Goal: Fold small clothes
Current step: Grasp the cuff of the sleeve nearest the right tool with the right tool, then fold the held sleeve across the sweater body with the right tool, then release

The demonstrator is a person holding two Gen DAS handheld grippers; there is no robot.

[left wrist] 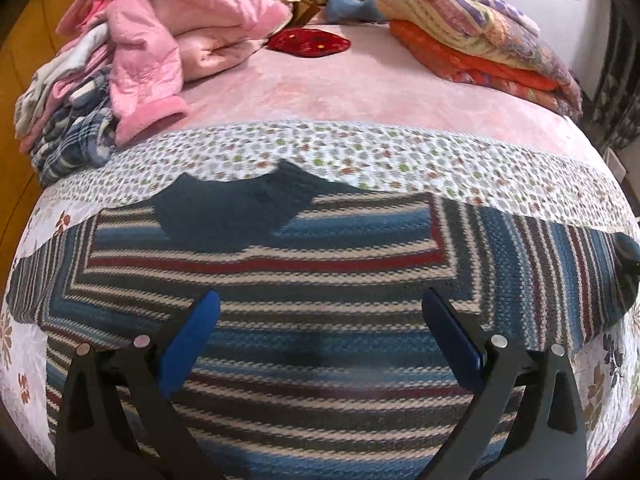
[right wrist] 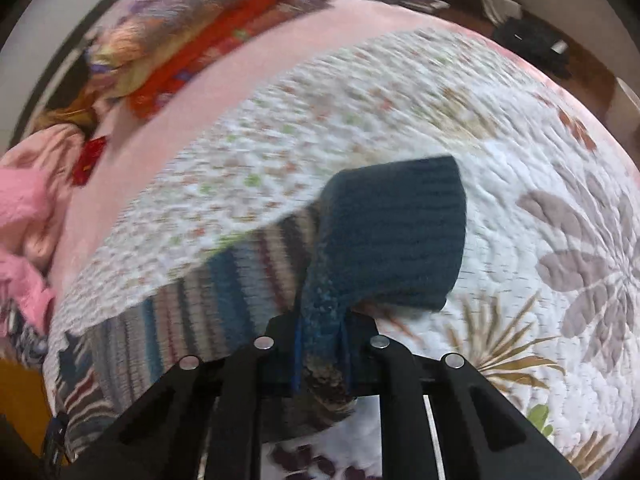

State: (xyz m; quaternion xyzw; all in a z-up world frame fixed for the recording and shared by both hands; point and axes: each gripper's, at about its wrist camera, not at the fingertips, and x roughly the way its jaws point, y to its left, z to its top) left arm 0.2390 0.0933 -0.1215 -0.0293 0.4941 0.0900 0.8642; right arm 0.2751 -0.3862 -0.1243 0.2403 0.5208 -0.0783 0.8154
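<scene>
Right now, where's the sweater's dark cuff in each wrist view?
Left wrist: the dark cuff sits at the far right edge, at the end of the striped sweater's sleeve.
Right wrist: cuff at centre, just beyond the right gripper, whose jaws pinch the sleeve.
Shared landmark: the orange folded bedding.

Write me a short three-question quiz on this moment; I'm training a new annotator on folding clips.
1. True or false: the left gripper is shut on the striped sweater.
2. What does the right gripper grip: A the sweater's sleeve cuff, B the pink jacket, C the floral quilt?
3. The sweater's collar is coloured dark ____.

Key: 1 false; 2 A; 3 teal.
</scene>
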